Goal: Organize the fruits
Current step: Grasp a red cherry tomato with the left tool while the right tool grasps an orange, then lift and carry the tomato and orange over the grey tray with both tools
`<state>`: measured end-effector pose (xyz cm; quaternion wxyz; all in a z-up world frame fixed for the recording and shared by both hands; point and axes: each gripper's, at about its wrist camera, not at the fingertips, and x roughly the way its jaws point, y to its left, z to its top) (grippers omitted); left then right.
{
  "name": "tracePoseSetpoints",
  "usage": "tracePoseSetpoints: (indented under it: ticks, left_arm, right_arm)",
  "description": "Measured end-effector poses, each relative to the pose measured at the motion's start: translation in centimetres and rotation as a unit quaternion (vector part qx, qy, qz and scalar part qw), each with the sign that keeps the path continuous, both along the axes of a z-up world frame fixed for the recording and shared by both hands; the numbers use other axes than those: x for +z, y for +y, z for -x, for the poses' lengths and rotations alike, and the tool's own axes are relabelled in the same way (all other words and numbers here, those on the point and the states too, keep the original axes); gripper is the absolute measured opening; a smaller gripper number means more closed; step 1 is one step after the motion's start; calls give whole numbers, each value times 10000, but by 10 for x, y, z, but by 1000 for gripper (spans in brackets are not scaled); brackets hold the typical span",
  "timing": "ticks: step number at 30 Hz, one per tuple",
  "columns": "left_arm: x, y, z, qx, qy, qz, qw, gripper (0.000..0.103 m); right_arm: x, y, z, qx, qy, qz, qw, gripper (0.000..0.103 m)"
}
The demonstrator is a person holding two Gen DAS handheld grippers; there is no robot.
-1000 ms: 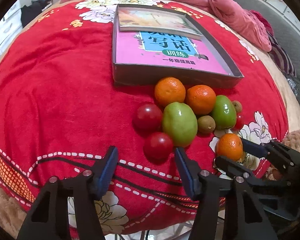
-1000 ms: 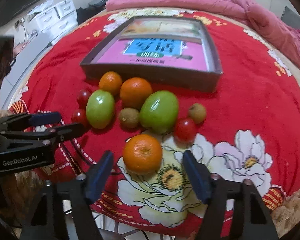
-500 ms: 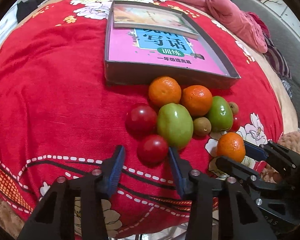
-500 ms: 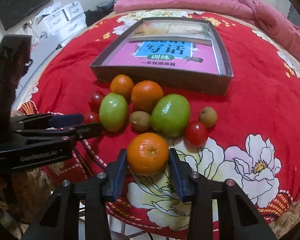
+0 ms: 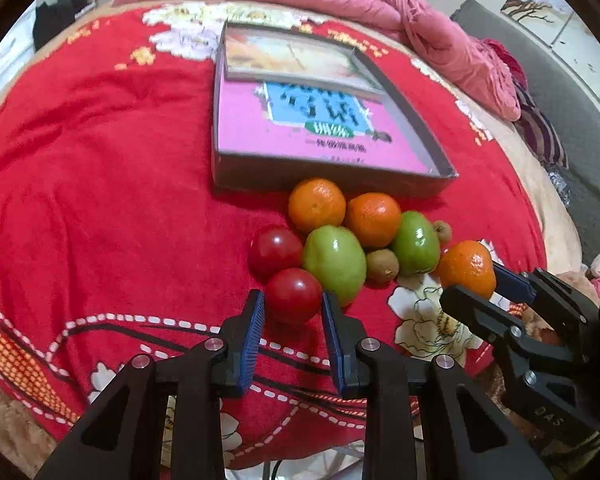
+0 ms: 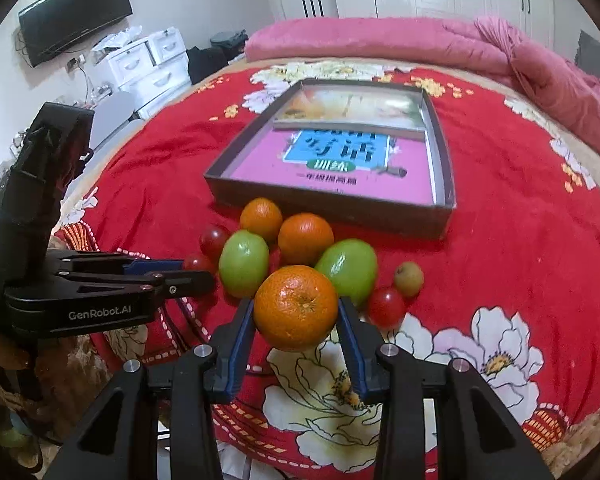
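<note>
Counting 3 oranges (image 6: 295,307); 2 green fruits (image 6: 243,262); 3 tomatoes (image 5: 293,295); 2 kiwis (image 5: 382,265).

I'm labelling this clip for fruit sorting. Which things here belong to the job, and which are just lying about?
Part of the job:
- orange, held in the right hand-held gripper
- red tomato, held in the left hand-held gripper
- remaining fruit pile
- shallow box, probably the destination

Lying about:
- pink quilt
- white drawers
- wall TV
</note>
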<state>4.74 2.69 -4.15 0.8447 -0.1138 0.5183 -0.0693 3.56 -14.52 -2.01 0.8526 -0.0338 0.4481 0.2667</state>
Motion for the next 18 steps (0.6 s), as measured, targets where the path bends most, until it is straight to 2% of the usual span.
tracePoseSetpoints:
  ticks: [7,15,18]
  left_arm:
    - [24,-1,2,-19,-352,-40,9994,30]
    - [34,1,-11,114,-417,108,9990,30]
    - [38,0,-19,141,-511,42,9986,30]
  right_arm:
    - [13,-8,-3,-85,-329,-83,9994,41]
    - [24,-17,-18,-214,-598,-143,9979,41]
    - [29,-22,-28,-322,-713,-160,9968,41]
